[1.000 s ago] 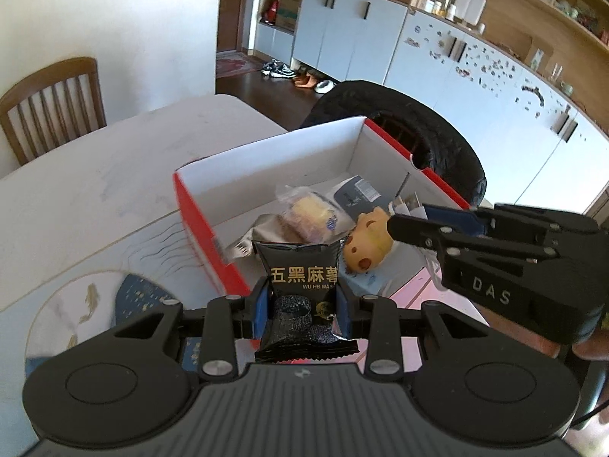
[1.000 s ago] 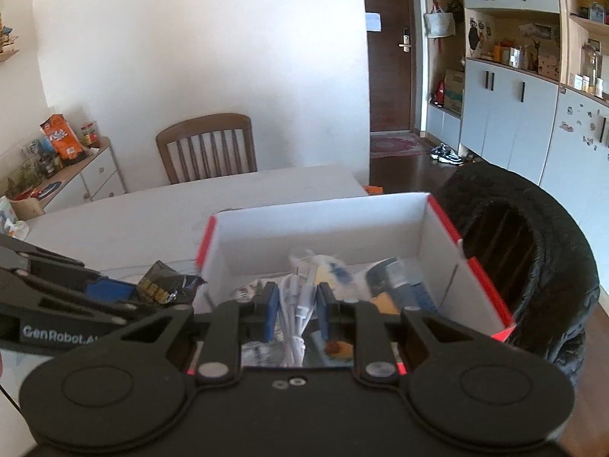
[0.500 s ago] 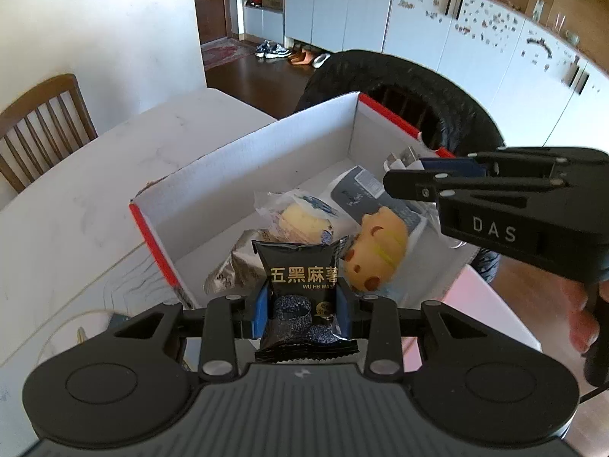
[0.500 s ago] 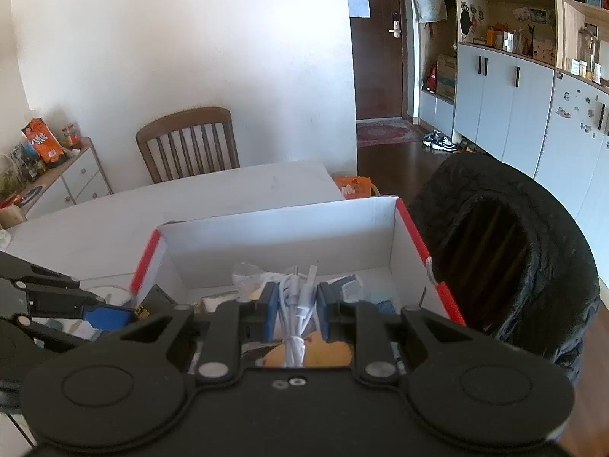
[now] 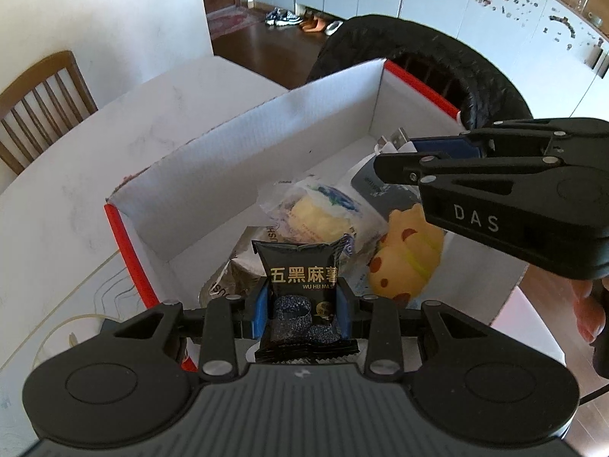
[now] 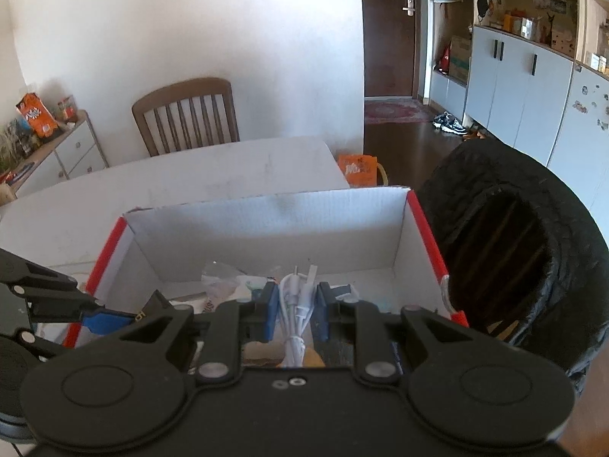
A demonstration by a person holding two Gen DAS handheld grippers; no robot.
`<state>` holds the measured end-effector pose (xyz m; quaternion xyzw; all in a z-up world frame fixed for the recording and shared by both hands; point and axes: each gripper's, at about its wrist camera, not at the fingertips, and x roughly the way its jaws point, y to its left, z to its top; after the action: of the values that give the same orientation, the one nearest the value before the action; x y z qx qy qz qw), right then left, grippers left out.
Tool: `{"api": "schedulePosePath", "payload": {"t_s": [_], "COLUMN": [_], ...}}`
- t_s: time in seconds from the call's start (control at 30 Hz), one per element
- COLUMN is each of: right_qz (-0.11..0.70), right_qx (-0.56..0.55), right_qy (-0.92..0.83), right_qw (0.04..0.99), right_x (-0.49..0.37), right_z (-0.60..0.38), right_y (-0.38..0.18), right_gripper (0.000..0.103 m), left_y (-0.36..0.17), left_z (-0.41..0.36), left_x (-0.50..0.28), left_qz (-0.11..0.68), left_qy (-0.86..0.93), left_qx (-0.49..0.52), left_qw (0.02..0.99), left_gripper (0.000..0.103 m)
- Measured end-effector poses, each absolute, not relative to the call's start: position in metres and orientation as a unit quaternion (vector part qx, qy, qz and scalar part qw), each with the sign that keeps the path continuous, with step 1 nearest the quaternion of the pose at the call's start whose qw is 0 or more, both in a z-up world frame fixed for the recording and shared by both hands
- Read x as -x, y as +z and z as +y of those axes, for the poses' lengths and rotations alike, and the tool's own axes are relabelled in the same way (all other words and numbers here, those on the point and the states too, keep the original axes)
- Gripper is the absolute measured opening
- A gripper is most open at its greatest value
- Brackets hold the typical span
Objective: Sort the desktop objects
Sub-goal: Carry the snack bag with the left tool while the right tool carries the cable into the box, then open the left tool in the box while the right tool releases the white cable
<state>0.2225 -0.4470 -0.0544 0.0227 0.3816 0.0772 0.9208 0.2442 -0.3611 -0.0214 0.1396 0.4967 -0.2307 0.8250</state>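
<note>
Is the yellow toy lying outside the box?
No, the yellow toy lies inside the box, next to the wrapped cake.

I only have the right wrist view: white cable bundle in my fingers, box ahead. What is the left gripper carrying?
Observer: The left gripper is shut on a black snack packet with gold lettering, held above the near part of the box.
Operator: What is already in the box under me? My own gripper hides it.
Observer: A yellow toy with orange spots lies right below the right gripper, next to a clear-wrapped yellow cake.
Operator: Anything on the end of my cable?
Observer: Yes, a plug with metal prongs sticks out past your fingers, over the box's far right corner.
</note>
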Motion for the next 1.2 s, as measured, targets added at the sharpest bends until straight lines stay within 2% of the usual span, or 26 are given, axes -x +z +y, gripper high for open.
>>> {"api": "schedulePosePath", "payload": {"t_s": [0.7,0.9,0.97,1.03,1.1,1.2], "right_qz": [0.417,0.418,0.417,0.418,0.417,0.417], "right_qx": [-0.016,-0.018,-0.018,-0.020,-0.022,-0.025], "right_qy": [0.077,0.078,0.076,0.076,0.075,0.075], "right_qw": [0.905,0.905,0.905,0.905,0.906,0.906], "right_x": [-0.235,-0.236,-0.235,-0.235,-0.234,-0.233], "right_z": [-0.454,-0.454,-0.455,-0.456,-0.457,-0.459], "right_y": [-0.080,-0.080,-0.079,-0.079,-0.079,-0.078], "right_gripper": [0.020,0.025,0.026,0.027,0.028,0.028], "left_y": [-0.047,-0.049,-0.048,-0.046,-0.043,-0.039], "left_z": [-0.372,-0.368,-0.367,-0.367,-0.366,-0.365], "left_x": [-0.248,-0.249,-0.248,-0.246,-0.243,-0.241], "left_qz": [0.519,0.522,0.519,0.508,0.497,0.493], "left_qy": [-0.234,-0.229,-0.229,-0.226,-0.226,-0.230], "left_qx": [-0.165,-0.155,-0.152,-0.159,-0.163,-0.156], "left_qw": [0.806,0.807,0.810,0.816,0.822,0.824], "left_gripper": [0.035,0.037,0.042,0.061,0.071,0.071]}}
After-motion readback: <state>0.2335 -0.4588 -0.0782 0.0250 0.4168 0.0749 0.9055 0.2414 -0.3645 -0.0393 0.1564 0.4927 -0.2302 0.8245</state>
